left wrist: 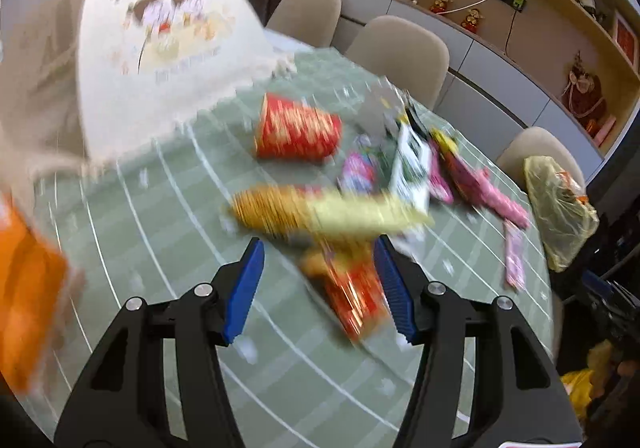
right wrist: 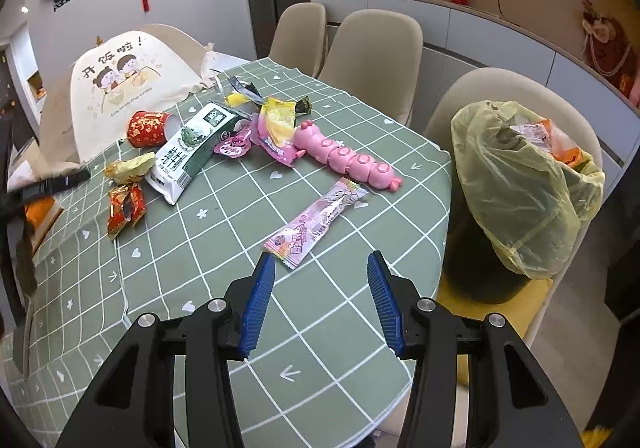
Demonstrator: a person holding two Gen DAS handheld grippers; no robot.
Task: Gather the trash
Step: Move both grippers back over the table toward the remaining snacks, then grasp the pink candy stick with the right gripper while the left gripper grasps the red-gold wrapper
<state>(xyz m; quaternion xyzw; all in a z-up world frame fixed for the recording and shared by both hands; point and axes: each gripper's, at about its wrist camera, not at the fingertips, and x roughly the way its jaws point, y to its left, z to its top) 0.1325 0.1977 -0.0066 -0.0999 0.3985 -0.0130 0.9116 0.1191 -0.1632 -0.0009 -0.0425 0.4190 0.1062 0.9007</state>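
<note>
Left black two-finger gripper with ribbed blue pads (left wrist: 320, 254): jaws parted, nothing clamped between, angled down over tabletop, view blurred. Right black two-finger gripper with ribbed blue pads (right wrist: 321, 268): jaws likewise parted and empty, angled down, view sharp
</note>
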